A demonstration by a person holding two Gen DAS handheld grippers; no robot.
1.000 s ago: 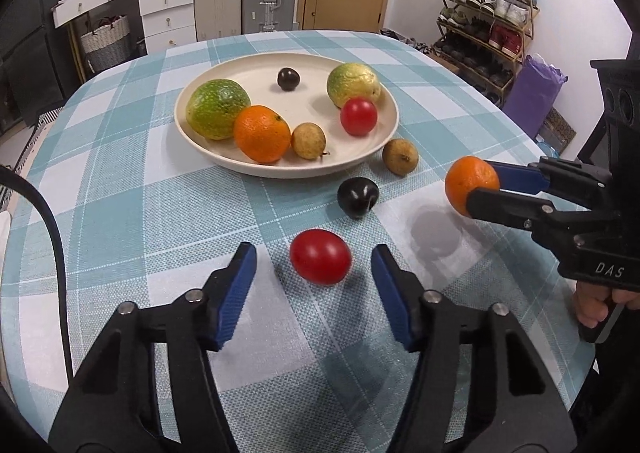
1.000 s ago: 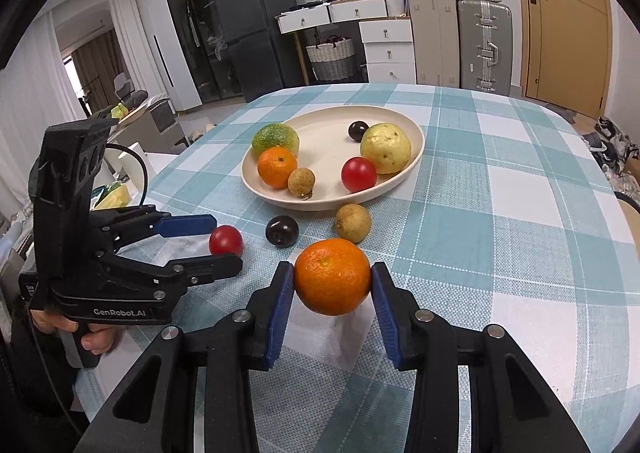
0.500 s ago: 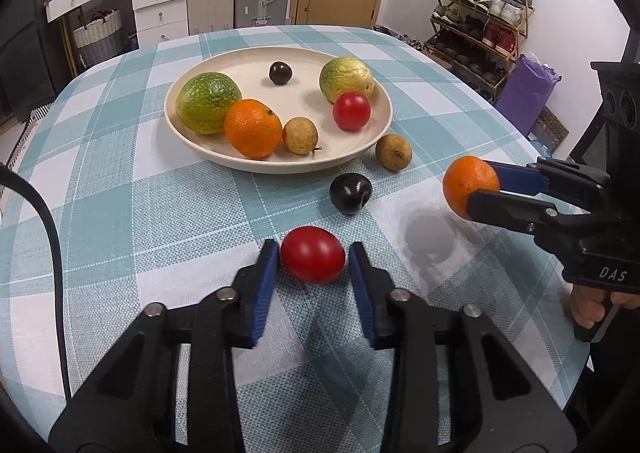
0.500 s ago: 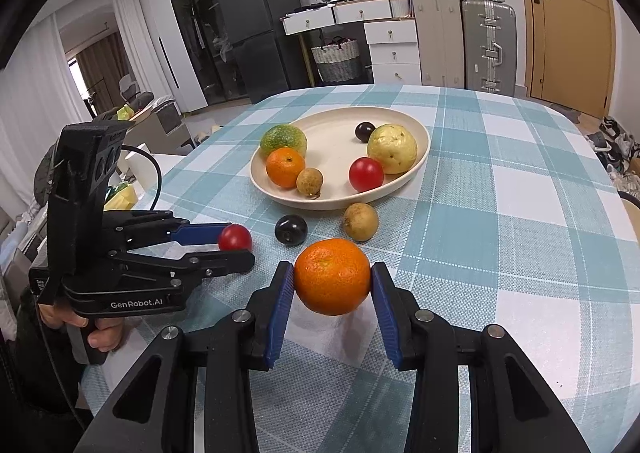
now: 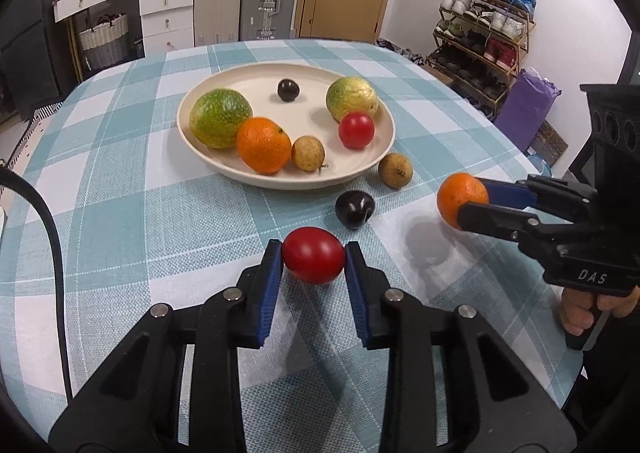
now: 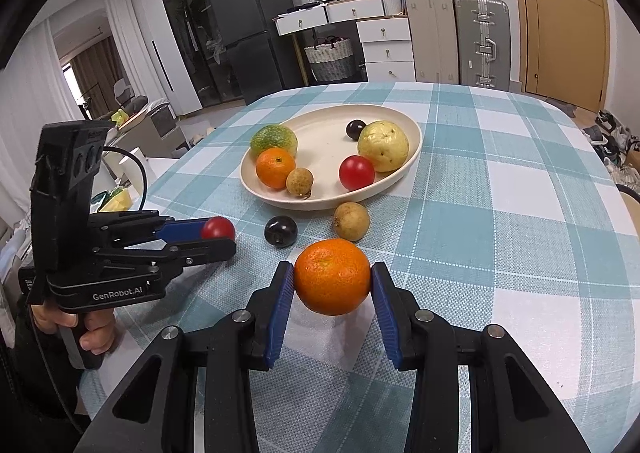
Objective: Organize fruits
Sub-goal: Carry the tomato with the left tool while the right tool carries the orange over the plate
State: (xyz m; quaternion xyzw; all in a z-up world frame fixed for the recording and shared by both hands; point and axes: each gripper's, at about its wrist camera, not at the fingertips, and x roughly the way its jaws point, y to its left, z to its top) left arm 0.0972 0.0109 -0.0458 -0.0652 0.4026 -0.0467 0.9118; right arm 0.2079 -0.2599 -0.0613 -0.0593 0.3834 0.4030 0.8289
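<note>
My left gripper [image 5: 314, 259] is shut on a red tomato [image 5: 313, 260], its blue pads pressing both sides just above the checked cloth; the same tomato [image 6: 218, 228] shows in the right wrist view. My right gripper [image 6: 332, 285] is shut on an orange [image 6: 332, 281], held above the table, and that orange [image 5: 460, 199] appears at the right in the left wrist view. A cream plate [image 5: 384, 121] behind holds a green fruit, an orange, a small brown fruit, a tomato, a yellow-green fruit and a dark plum. A dark plum [image 5: 354, 208] and a brown fruit [image 5: 395, 170] lie on the cloth near the plate.
The round table [image 6: 520, 193] carries a teal checked cloth. A person's hand [image 6: 92, 333] grips the left tool's handle. Drawers, suitcases and a shoe rack [image 5: 484, 33] stand behind the table.
My left gripper's jaws closed onto the red tomato and edged forward a little. The right gripper with its orange has stayed put.
</note>
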